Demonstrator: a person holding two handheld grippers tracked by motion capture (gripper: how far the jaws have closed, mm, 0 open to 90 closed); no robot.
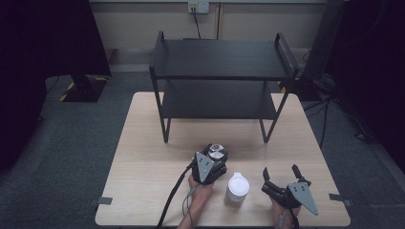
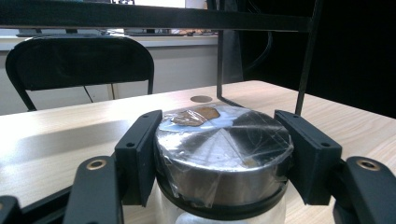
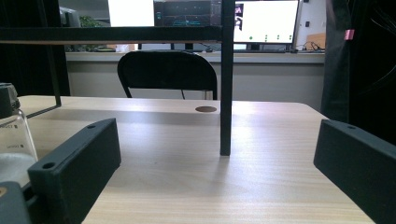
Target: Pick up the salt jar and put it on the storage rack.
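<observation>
Light wood table (image 1: 143, 157) on grey carpet, dark room around it, wall socket on the far wall. Black two-tier metal shelf rack (image 1: 222, 67) stands on the far half of the table, both tiers bare.

Left gripper (image 1: 210, 164) sits near the front centre of the table, hand (image 1: 198, 188) and forearm coming in from the bottom edge, cable trailing back toward the person. Its jaws are clamped on a jar with a silver metal lid (image 1: 217, 152); in the left gripper view the lid (image 2: 224, 149) is wrapped in clear plastic film with a brownish patch on top, both jaw pads pressed against the lid's sides, clear glass body just visible below (contents cannot be told). Jar is standing on the table, in front of the rack.

White-lidded jar (image 1: 237, 188) stands upright just right of the left gripper, between the two grippers, not touched by either. Right gripper view catches a clear glass jar edge (image 3: 11, 140) at far left.

Right gripper (image 1: 282, 176) near the front right of the table, jaws spread wide with nothing between them, pointing toward the rack. Right gripper view: a rack leg (image 3: 226, 93) straight ahead, a black chair (image 3: 168, 74) and lit monitors (image 3: 266, 21) beyond the table.
</observation>
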